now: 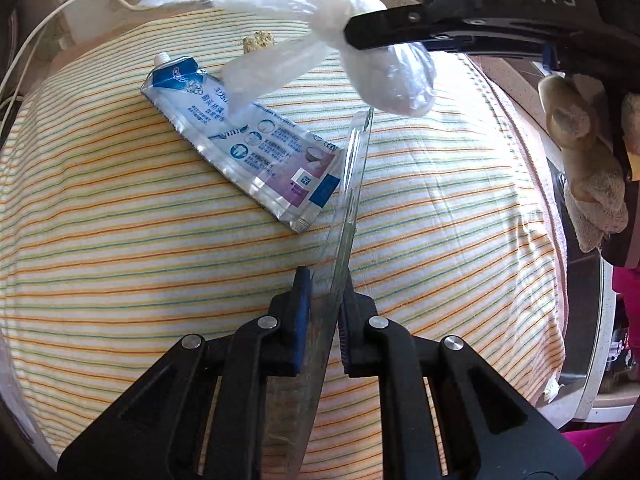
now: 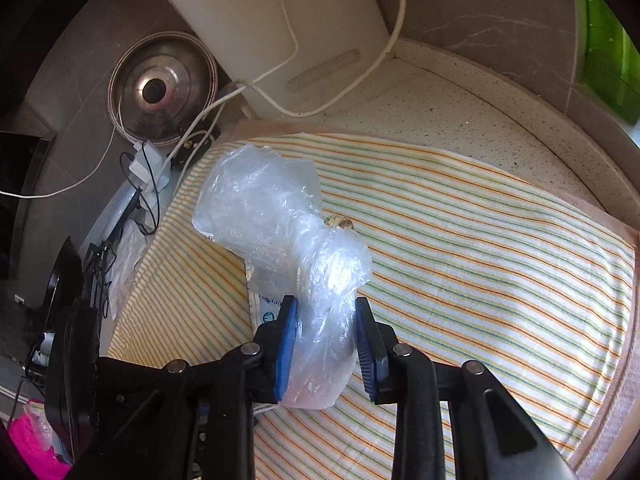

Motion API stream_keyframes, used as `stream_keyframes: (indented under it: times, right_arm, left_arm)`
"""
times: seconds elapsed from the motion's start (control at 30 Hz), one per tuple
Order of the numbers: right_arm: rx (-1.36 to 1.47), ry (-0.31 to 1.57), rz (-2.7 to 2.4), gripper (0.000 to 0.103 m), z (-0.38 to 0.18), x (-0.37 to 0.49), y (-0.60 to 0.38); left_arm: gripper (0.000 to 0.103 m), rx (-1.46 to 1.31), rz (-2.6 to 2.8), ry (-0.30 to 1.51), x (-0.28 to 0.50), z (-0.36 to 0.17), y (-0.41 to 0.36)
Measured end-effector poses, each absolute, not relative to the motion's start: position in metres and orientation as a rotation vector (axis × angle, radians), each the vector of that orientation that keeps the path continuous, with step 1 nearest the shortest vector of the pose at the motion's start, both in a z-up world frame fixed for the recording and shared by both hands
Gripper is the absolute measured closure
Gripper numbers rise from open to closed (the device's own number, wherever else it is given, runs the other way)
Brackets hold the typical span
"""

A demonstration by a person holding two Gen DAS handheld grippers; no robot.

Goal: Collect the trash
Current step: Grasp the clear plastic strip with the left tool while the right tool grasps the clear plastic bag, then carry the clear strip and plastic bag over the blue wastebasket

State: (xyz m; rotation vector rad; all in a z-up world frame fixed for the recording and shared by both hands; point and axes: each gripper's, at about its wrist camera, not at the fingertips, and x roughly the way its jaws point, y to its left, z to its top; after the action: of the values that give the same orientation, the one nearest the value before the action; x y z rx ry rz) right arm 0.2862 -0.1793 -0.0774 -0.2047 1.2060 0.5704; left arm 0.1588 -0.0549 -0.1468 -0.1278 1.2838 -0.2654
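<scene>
- Left gripper (image 1: 324,312), lower centre of the left wrist view: jaws nearly together, pinching a clear, stiff plastic sheet (image 1: 348,184) that stands on edge and runs up toward frame centre.
- Right gripper (image 2: 326,344), lower centre of the right wrist view: blue pads on either side of a crumpled clear plastic bag (image 2: 280,236), gripping its bunched lower end (the bag bulges above the pads).
- Left wrist view, upper right: same bag hanging from the right gripper's black fingers, above the cloth.
- Flattened toothpaste tube (image 1: 244,140), blue and white with a white cap, lies on the striped cloth (image 1: 120,280) left of centre; its lower end sits just beside the plastic sheet (contact cannot be told).
- Small crumbly scrap (image 1: 258,40) lies on the cloth beyond the tube.
- Behind the cloth in the right wrist view: speckled countertop (image 2: 460,112), white board (image 2: 272,28), metal lid (image 2: 160,88), white cables (image 2: 352,84).
</scene>
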Motion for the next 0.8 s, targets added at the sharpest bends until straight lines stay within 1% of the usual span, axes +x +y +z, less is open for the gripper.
stream_keyframes:
  times: [0.27, 0.43, 0.67, 0.8]
  right_arm:
    - [-0.060, 1.152, 0.529, 0.075, -0.055, 0.263, -0.220]
    - [0.006, 1.124, 0.495, 0.075, -0.048, 0.231, -0.244]
    - [0.012, 1.117, 0.488, 0.075, -0.042, 0.189, -0.249]
    - [0.005, 1.122, 0.496, 0.075, -0.040, 0.166, -0.247]
  left_arm:
    - [0.093, -0.299, -0.211, 1.203, 0.122, -0.120, -0.017]
    - [0.093, -0.356, -0.164, 1.159, 0.096, -0.111, -0.007]
    - [0.093, -0.387, -0.109, 1.125, 0.088, -0.111, -0.002]
    - [0.093, -0.405, -0.066, 1.091, 0.069, -0.103, 0.009]
